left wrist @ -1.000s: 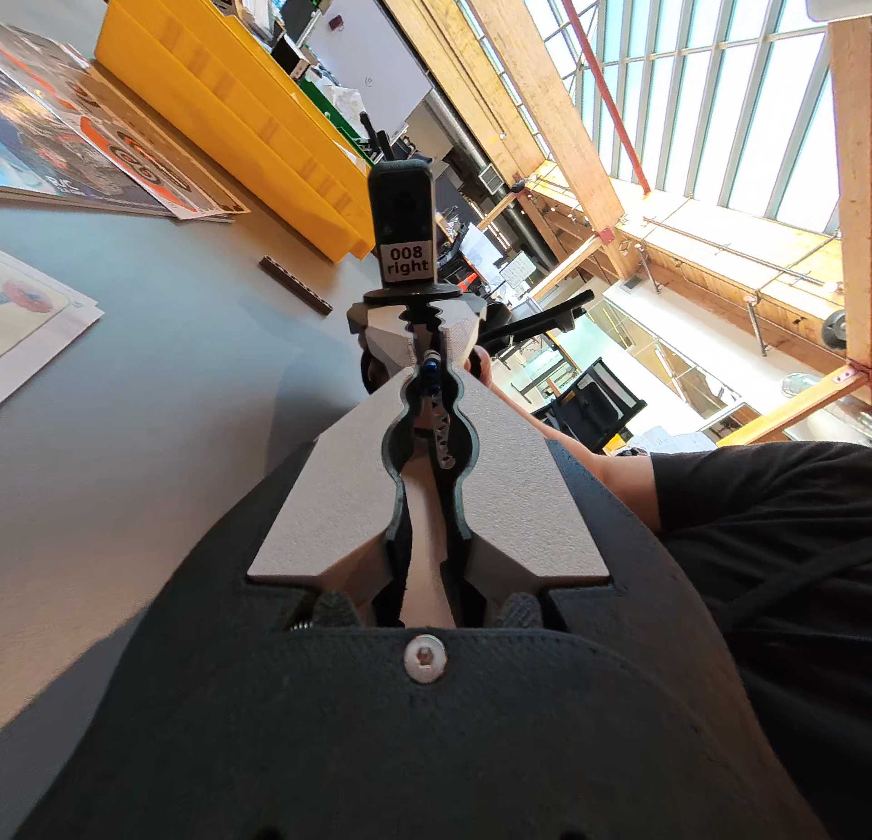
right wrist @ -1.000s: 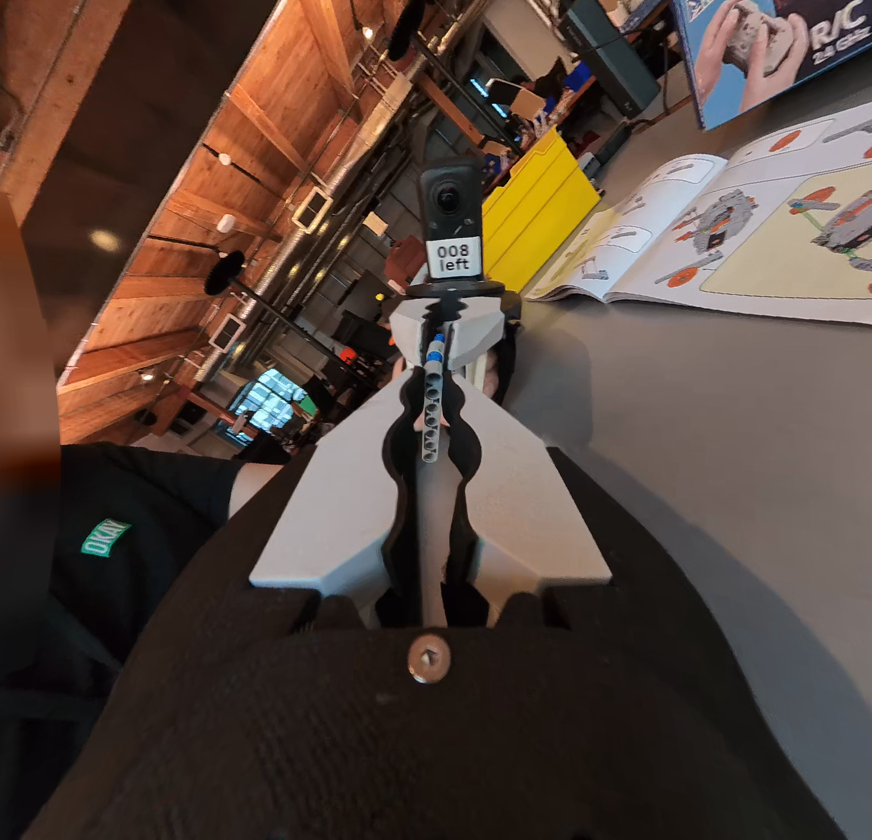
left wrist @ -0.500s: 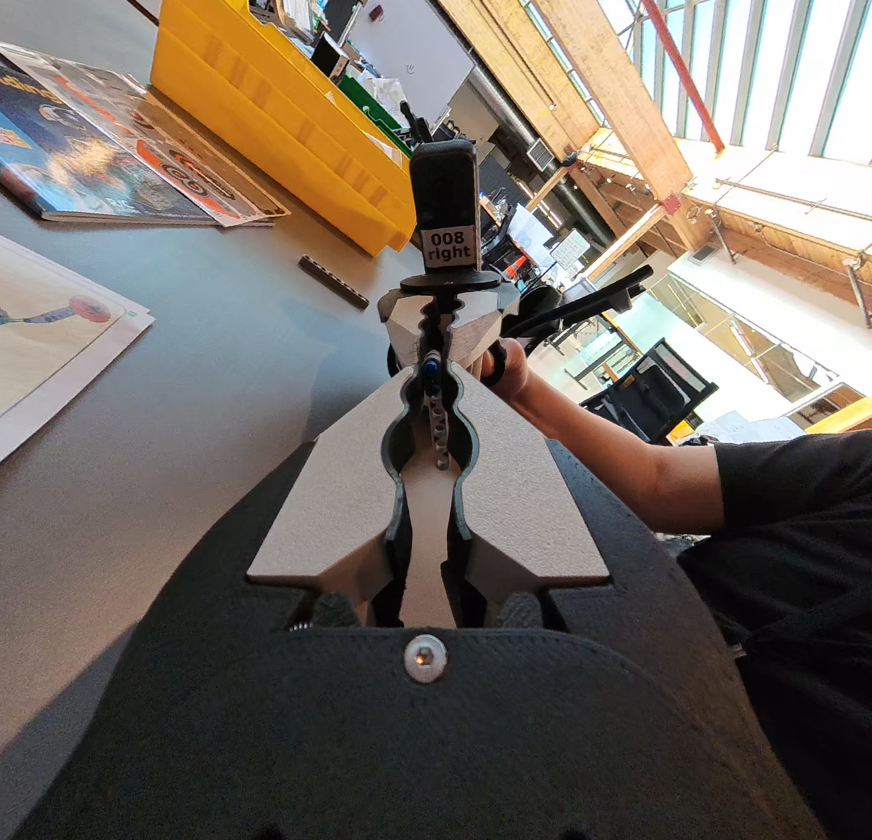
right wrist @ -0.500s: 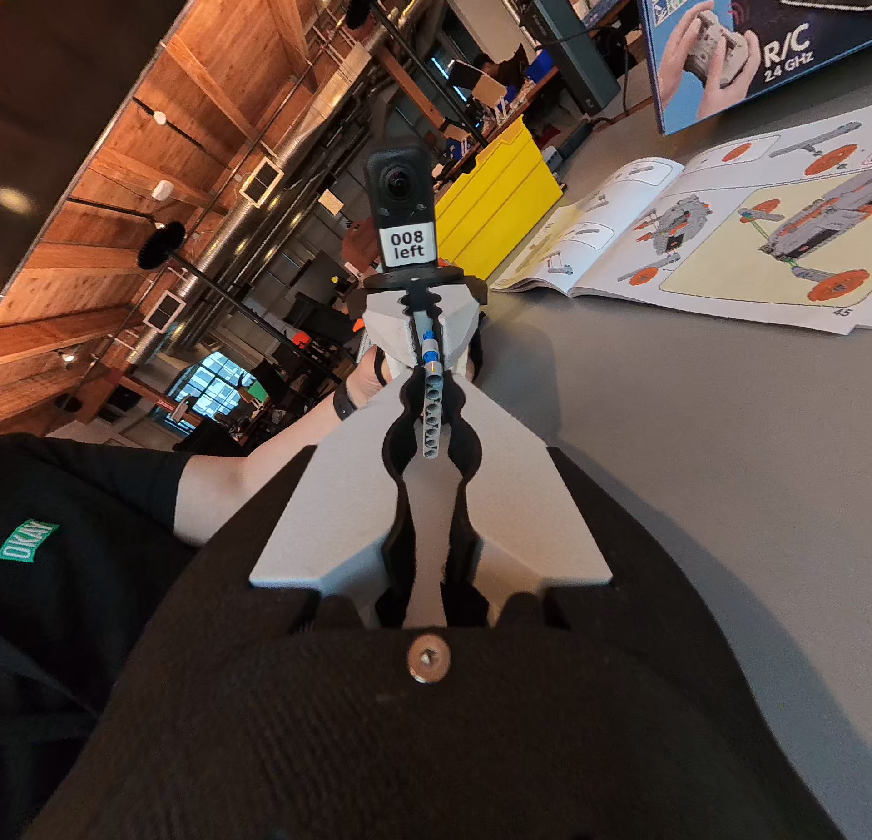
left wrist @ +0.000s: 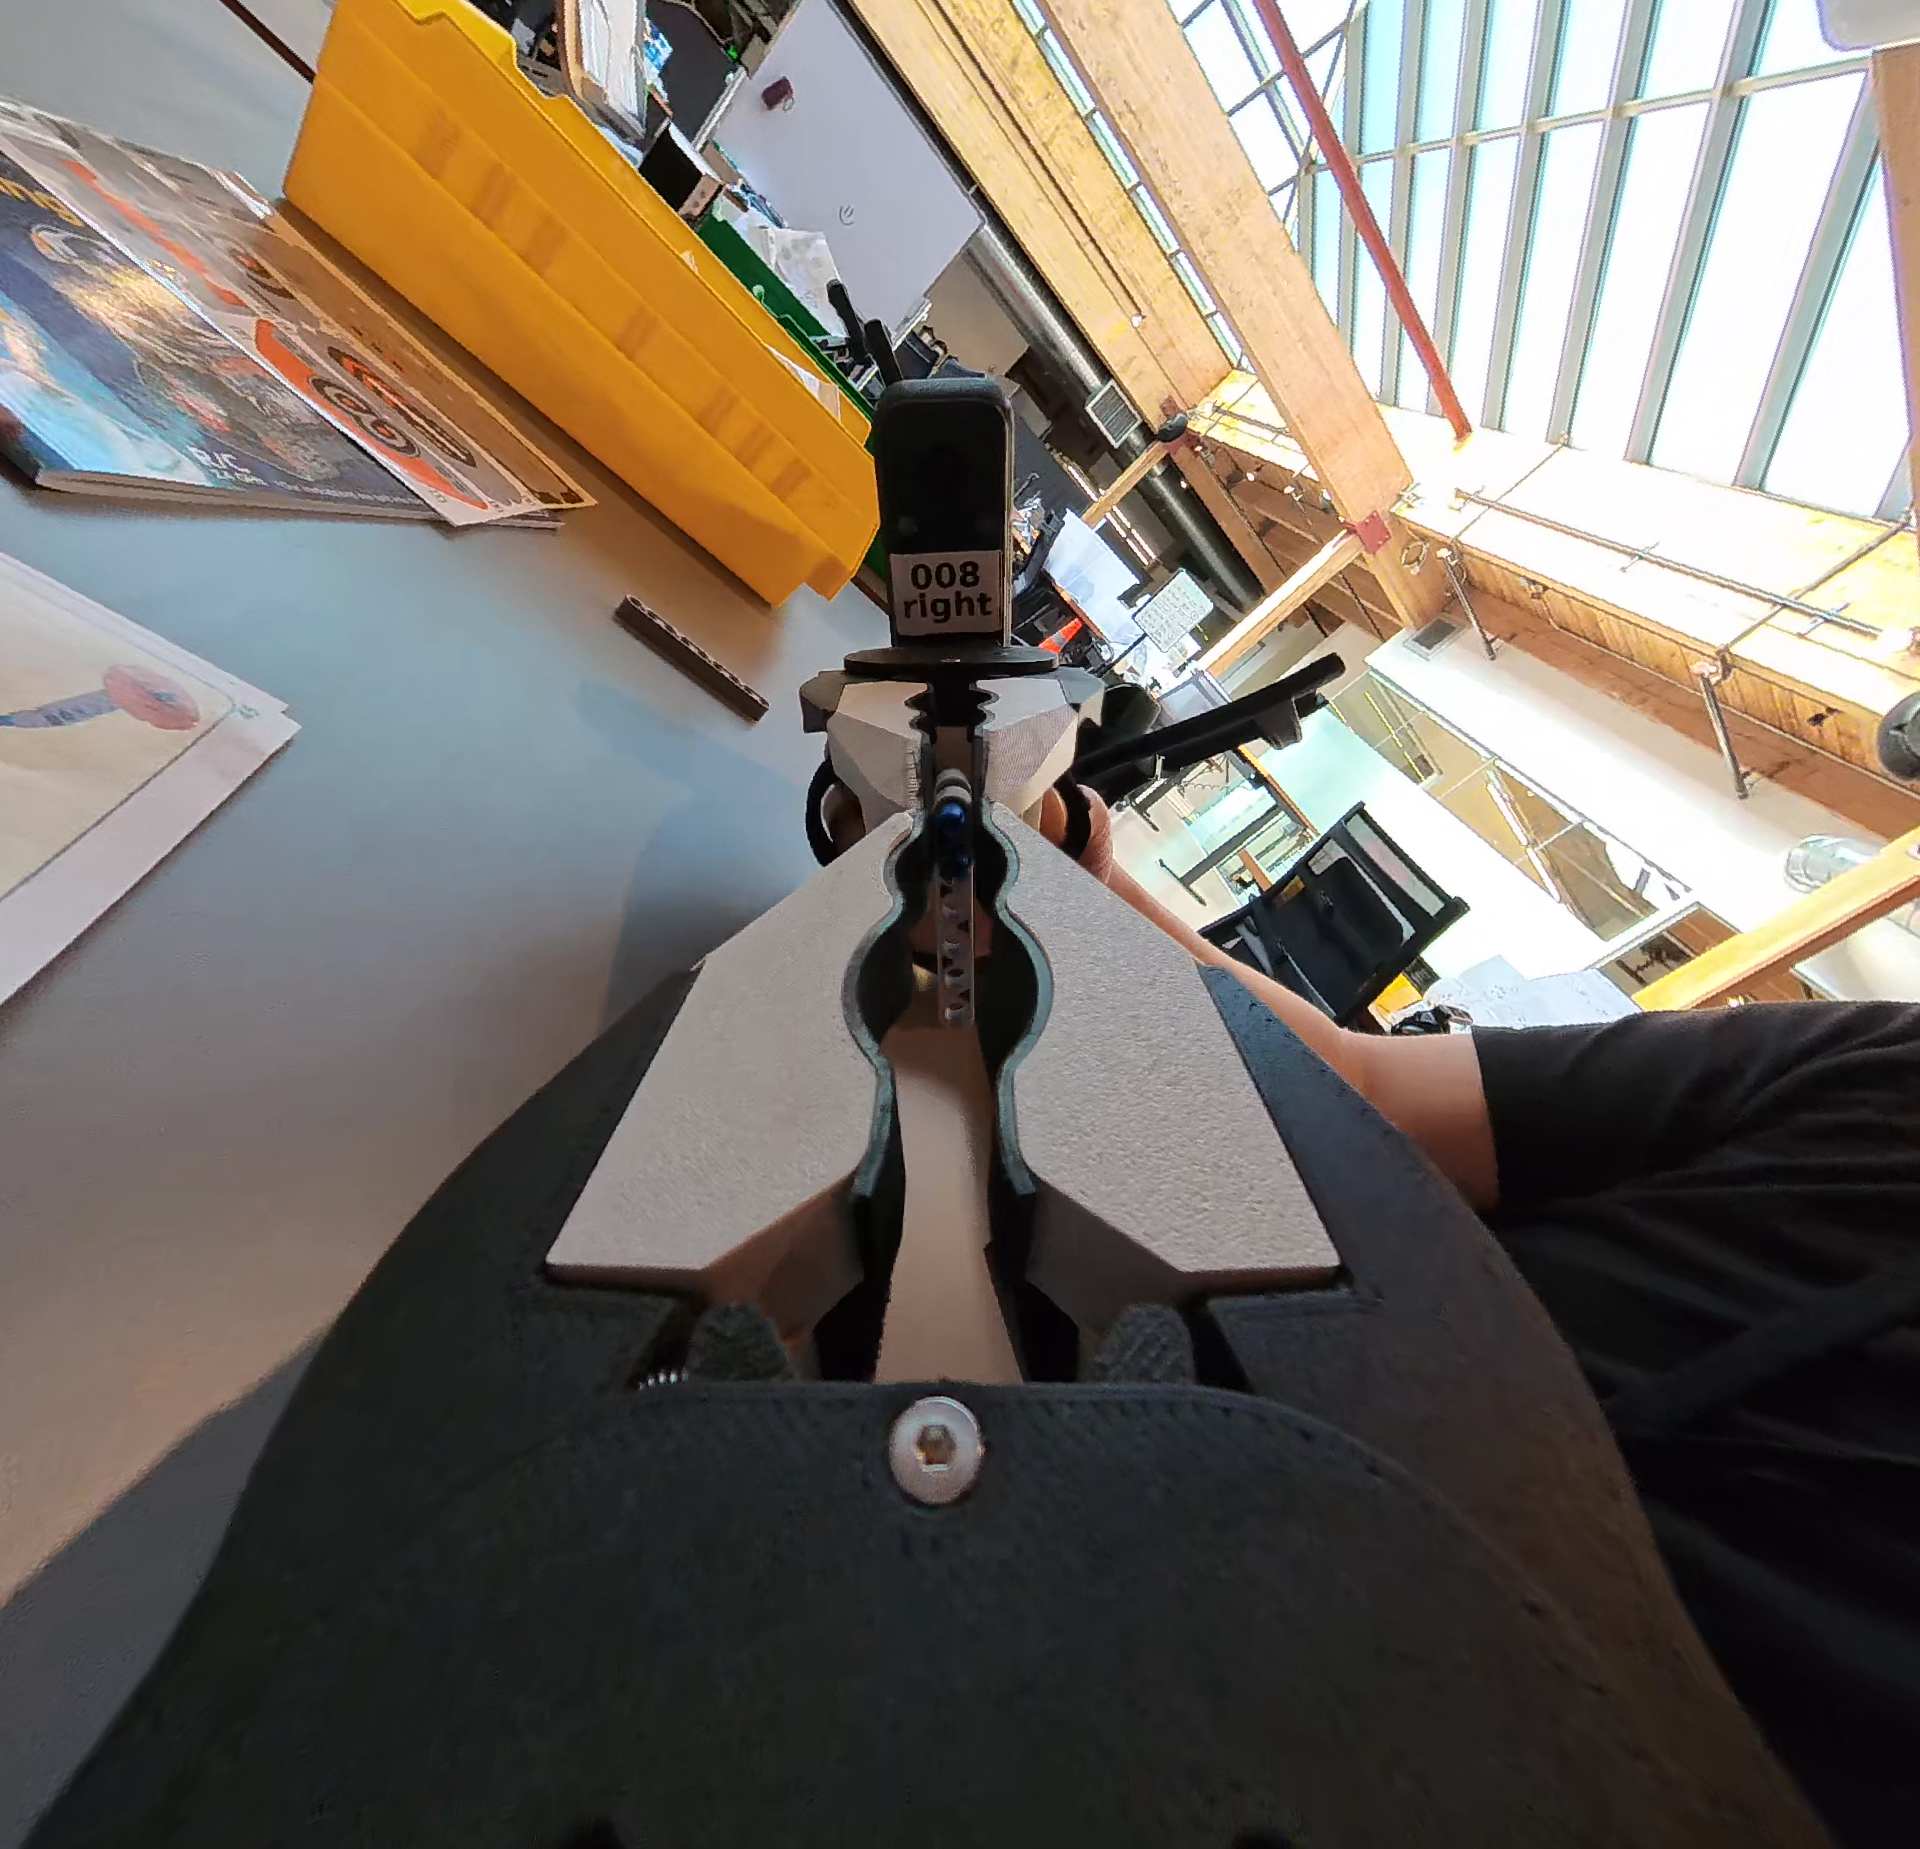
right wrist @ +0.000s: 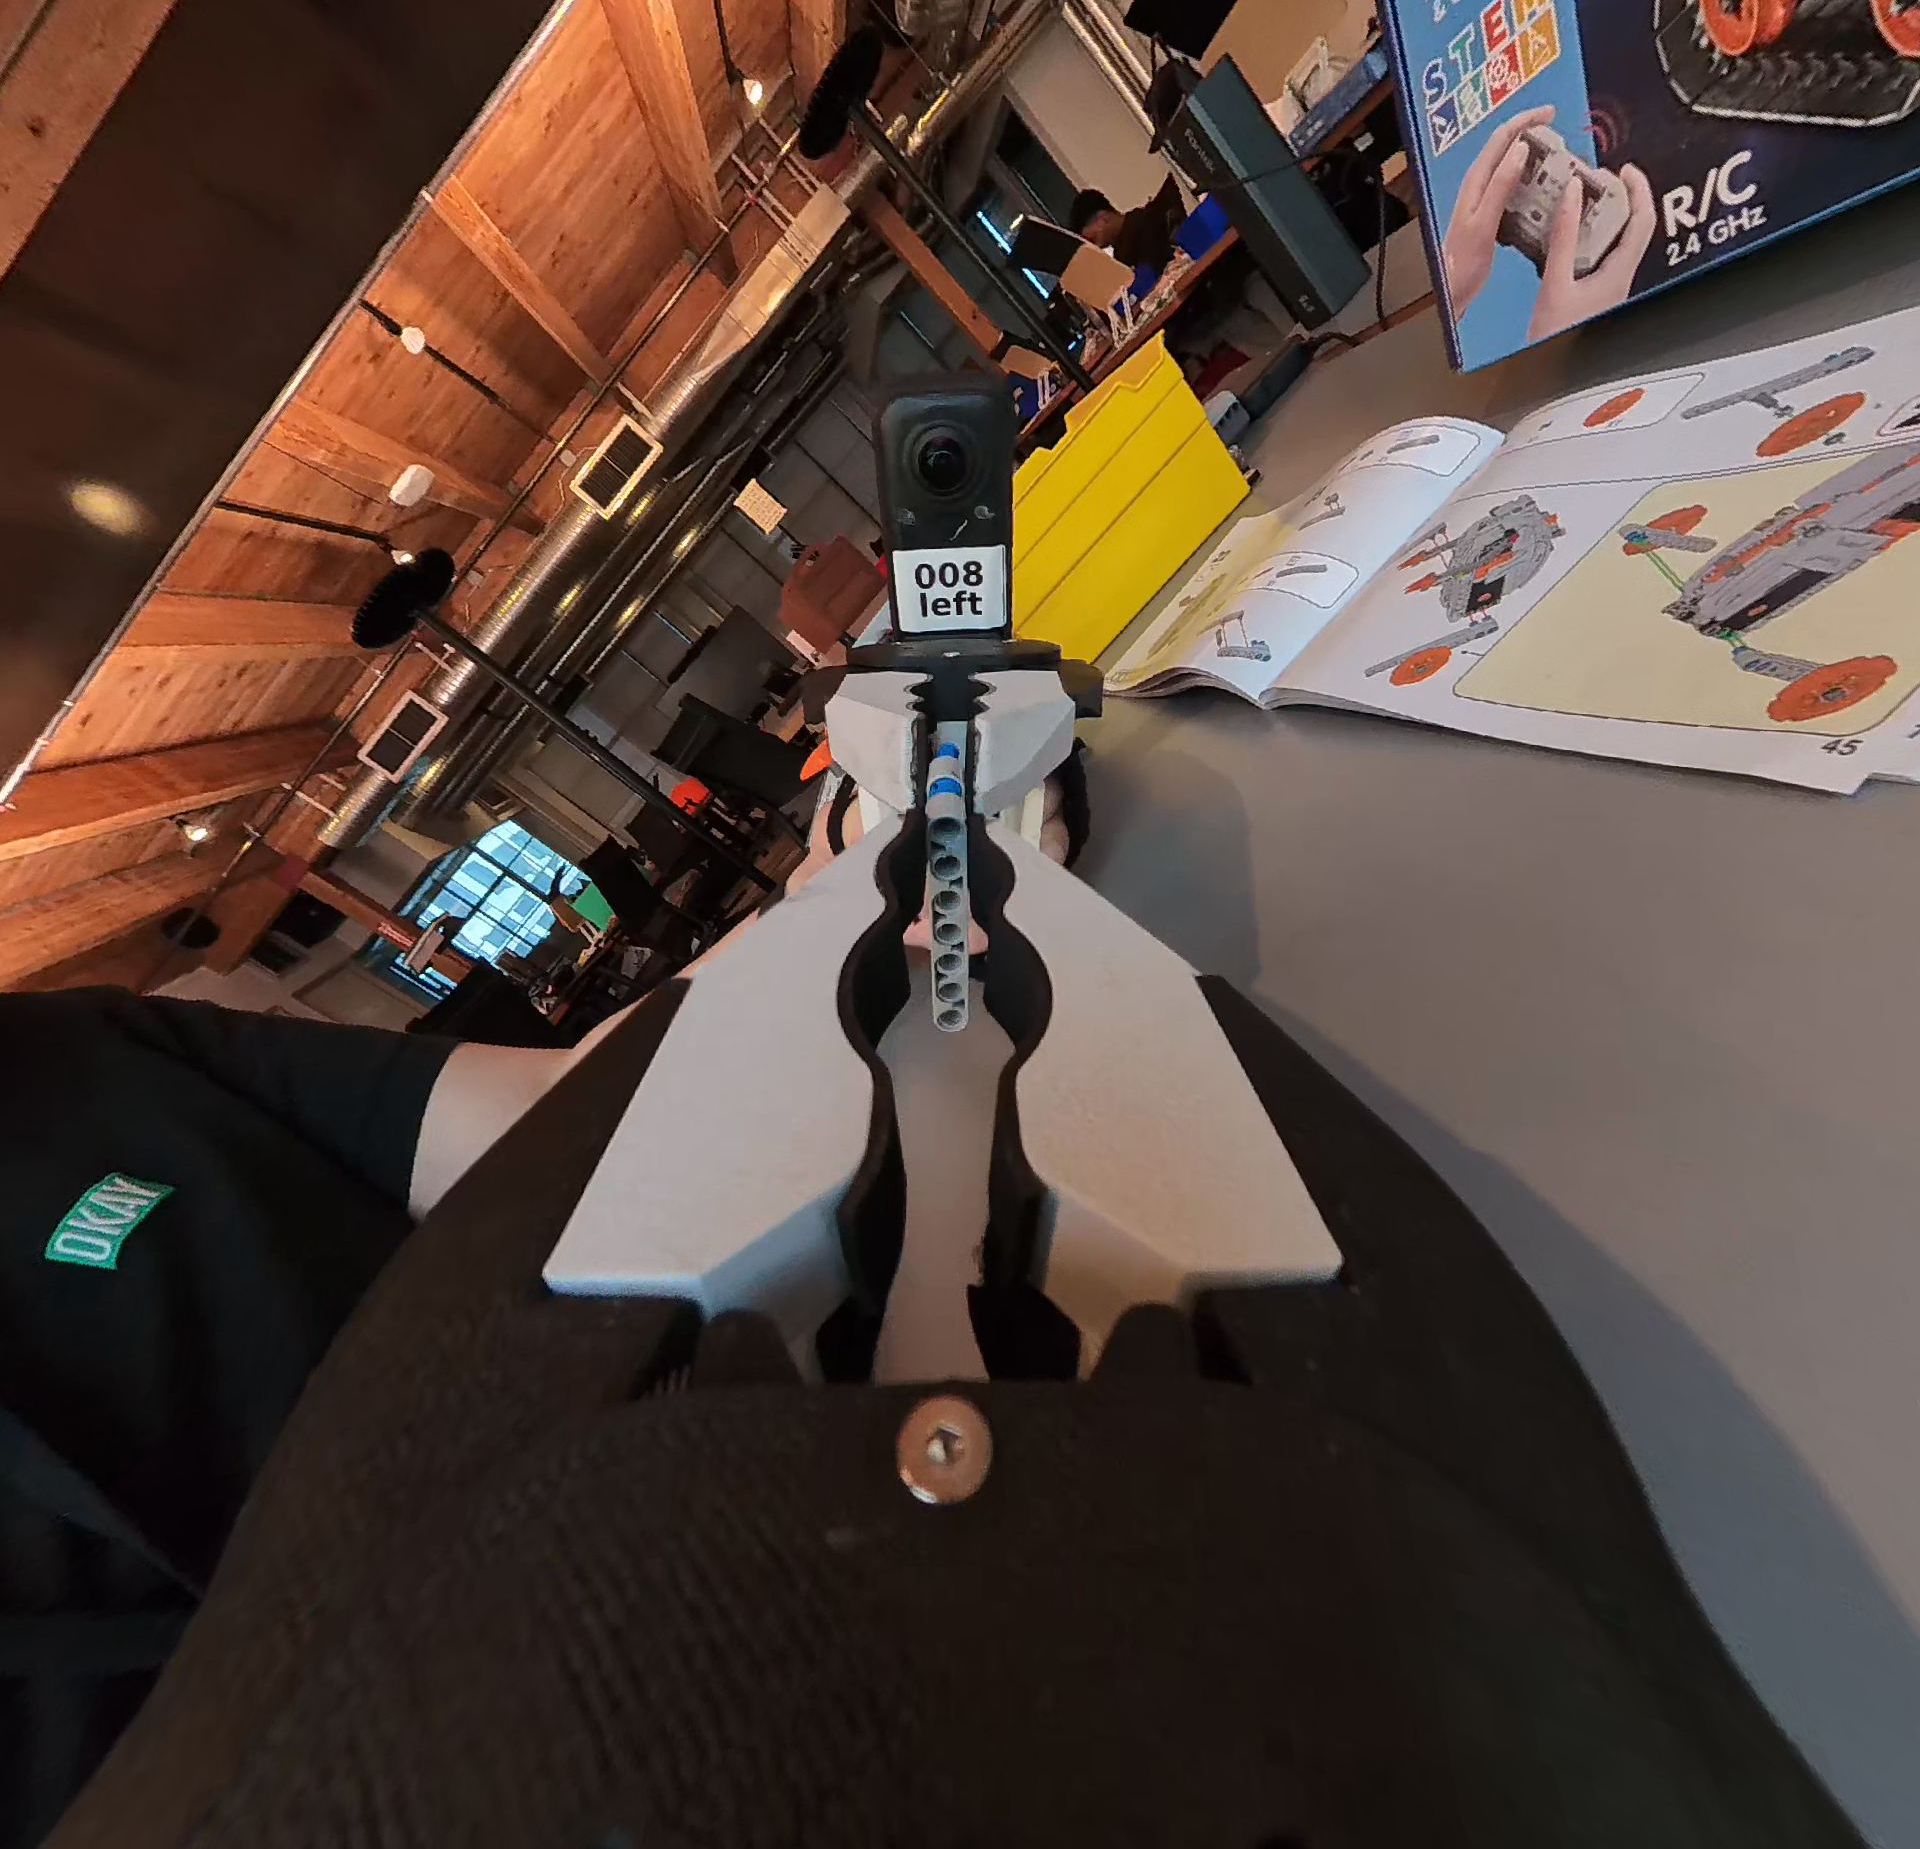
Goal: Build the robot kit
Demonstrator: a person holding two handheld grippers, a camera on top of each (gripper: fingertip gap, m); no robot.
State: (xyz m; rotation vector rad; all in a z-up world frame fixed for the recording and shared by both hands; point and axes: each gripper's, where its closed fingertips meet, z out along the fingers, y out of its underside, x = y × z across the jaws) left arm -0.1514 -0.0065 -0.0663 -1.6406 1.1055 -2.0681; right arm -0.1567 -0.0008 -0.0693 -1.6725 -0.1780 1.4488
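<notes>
My two grippers face each other tip to tip above the grey table (left wrist: 364,968). My left gripper (left wrist: 951,828) is shut on a thin grey holed beam (left wrist: 956,952) seen edge-on, with a dark blue pin (left wrist: 948,820) at its far end. My right gripper (right wrist: 945,833) is shut on a light grey holed beam (right wrist: 948,926) with a blue pin (right wrist: 940,786) at its tip. The pinned ends meet between the two sets of fingertips. The right gripper (left wrist: 945,750) shows in the left wrist view, and the left gripper (right wrist: 948,750) shows in the right wrist view.
A yellow bin (left wrist: 582,272) stands at the table's back. A dark beam (left wrist: 691,656) lies loose near it. A printed box (left wrist: 208,365) lies flat, also in the right wrist view (right wrist: 1662,106). An open instruction booklet (right wrist: 1558,604) lies beside it. A person's bare forearm (left wrist: 1403,1093) is close. My two grippers' fingertips are within a few centimetres of each other.
Both grippers stay shut and tip to tip. The pair has tilted and shifted a little over the table, so the background has swung. The beams keep their place in the jaws.
</notes>
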